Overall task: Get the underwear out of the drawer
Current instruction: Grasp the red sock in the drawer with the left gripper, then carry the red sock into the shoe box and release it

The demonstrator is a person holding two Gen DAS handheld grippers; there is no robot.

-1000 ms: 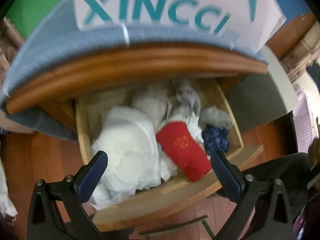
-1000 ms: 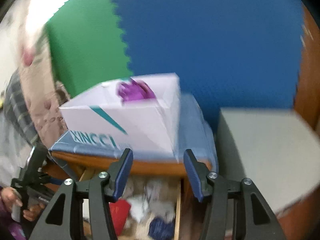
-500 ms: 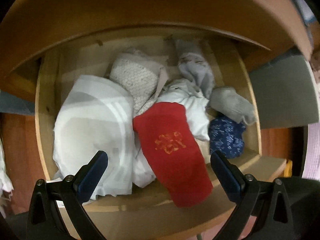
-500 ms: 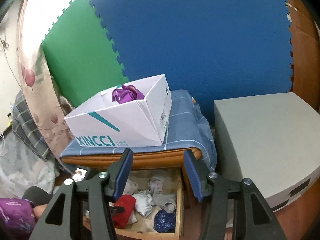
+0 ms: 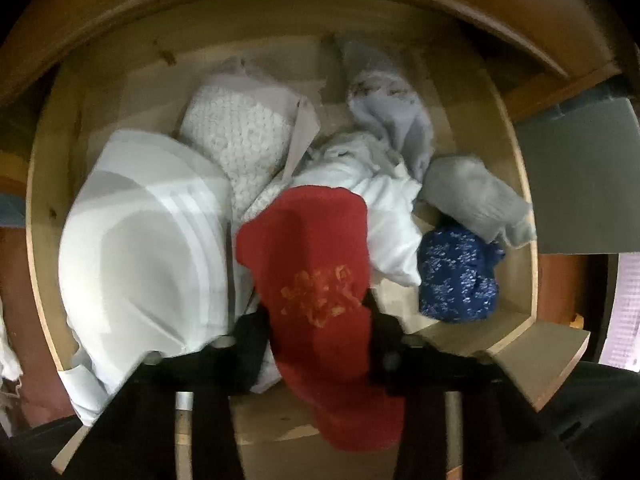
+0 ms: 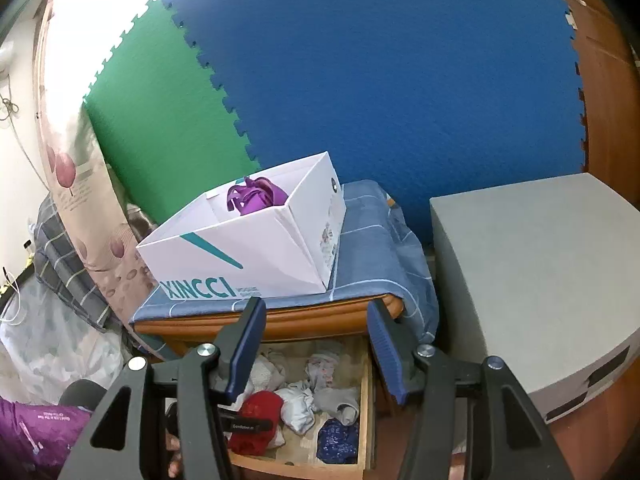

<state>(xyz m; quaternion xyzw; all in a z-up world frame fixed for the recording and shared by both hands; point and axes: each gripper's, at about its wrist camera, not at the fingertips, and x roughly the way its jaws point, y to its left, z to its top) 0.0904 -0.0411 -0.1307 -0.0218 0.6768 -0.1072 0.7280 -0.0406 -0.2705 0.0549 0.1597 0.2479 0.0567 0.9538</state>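
Drawer [image 5: 516,184]: red underwear [image 5: 316,264] between left claw [image 5: 316,322]

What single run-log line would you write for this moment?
stage: grasp | left gripper: jaws closing on red underwear in open drawer | right gripper: open, empty, above drawer | white box: on nightstand

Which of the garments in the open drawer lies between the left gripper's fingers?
The red garment with the orange print; the left gripper is closing on it, while the white, grey and blue pieces lie off to its sides.
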